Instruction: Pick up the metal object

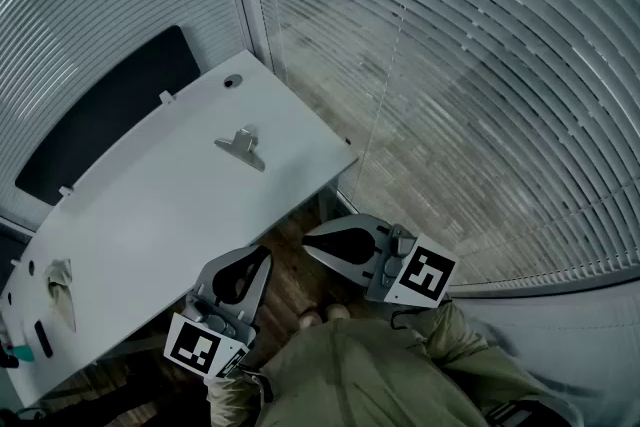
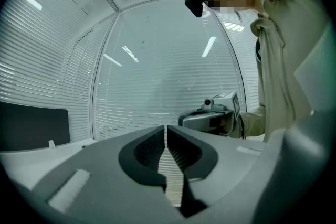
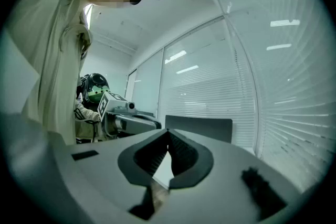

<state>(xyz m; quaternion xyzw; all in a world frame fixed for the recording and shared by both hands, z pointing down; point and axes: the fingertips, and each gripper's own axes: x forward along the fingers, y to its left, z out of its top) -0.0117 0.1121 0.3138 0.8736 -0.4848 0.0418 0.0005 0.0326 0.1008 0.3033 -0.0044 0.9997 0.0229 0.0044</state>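
The metal object (image 1: 241, 147), a small grey clip-like piece, lies on the white table (image 1: 150, 215) towards its far right end. Both grippers hang off the table's near edge, close to the person's body and well short of the object. My left gripper (image 1: 264, 251) is shut with nothing in it; in the left gripper view its jaws (image 2: 166, 127) meet at the tip. My right gripper (image 1: 308, 245) is also shut and empty, its jaws (image 3: 168, 132) touching in the right gripper view. Neither gripper view shows the metal object.
A crumpled cloth (image 1: 60, 285), a small black item (image 1: 43, 339) and a teal thing (image 1: 20, 352) sit at the table's left end. A round hole (image 1: 232, 81) marks the far corner. A dark panel (image 1: 110, 110) stands behind the table. Glass walls with blinds (image 1: 450, 65) close in on the right.
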